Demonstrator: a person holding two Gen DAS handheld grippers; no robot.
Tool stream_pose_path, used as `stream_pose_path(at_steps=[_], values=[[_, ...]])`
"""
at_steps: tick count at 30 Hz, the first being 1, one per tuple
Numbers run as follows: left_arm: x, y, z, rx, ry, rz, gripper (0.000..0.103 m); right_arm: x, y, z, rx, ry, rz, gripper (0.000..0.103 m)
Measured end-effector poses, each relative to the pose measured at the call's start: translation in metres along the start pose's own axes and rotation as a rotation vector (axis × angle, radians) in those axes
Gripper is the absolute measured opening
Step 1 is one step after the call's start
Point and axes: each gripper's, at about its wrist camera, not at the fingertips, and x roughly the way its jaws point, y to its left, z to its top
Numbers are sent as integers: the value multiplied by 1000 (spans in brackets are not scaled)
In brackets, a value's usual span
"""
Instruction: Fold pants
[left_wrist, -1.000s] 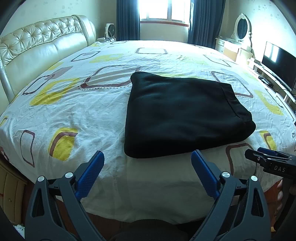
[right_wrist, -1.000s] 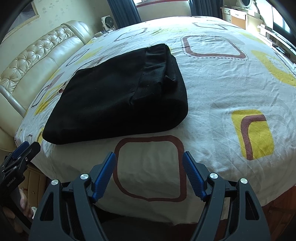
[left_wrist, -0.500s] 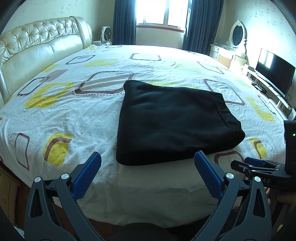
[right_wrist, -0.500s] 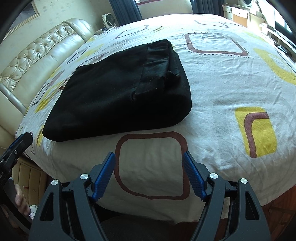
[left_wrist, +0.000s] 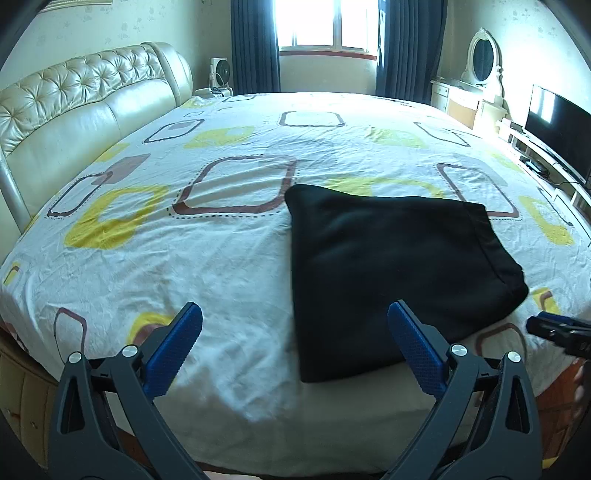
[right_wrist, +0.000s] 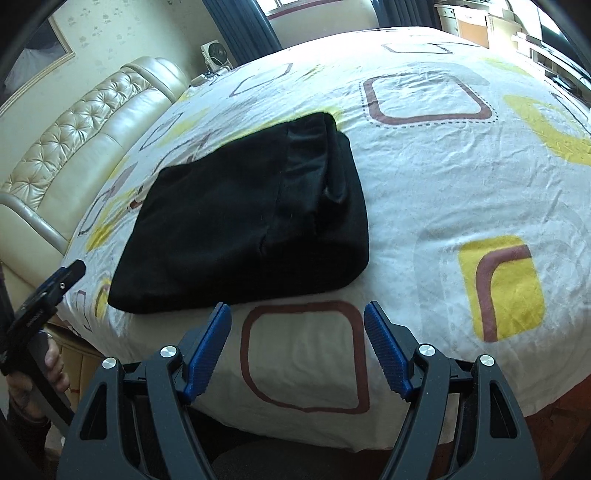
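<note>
The black pants (left_wrist: 391, 273) lie folded into a thick rectangle on the patterned bedsheet (left_wrist: 207, 251), near the bed's front edge; the right wrist view shows them (right_wrist: 251, 229) with the waistband side toward the right. My left gripper (left_wrist: 293, 325) hangs open above the front edge of the bed, left of the pants' near corner, with nothing between its blue pads. My right gripper (right_wrist: 297, 325) is open too, just in front of the pants' near edge and clear of the cloth. The right gripper's tip (left_wrist: 554, 330) shows at the left view's right edge.
A tufted cream headboard (left_wrist: 74, 110) runs along the bed's left side. A dresser with an oval mirror (left_wrist: 480, 62) and a television (left_wrist: 557, 136) stand at the right wall. A small fan (left_wrist: 220, 72) sits by the curtained window. A hand (right_wrist: 51, 365) grips the left tool.
Both grippers have drawn back and up from the folded pants. The left view has swung left, so the pants now sit right of centre. The pants have not moved.
</note>
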Motion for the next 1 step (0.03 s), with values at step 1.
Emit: stream_pose_path(at_steps=[1], values=[[12,13,6,-13,7,21,101,-1,-4,11,10,-18,6,74]])
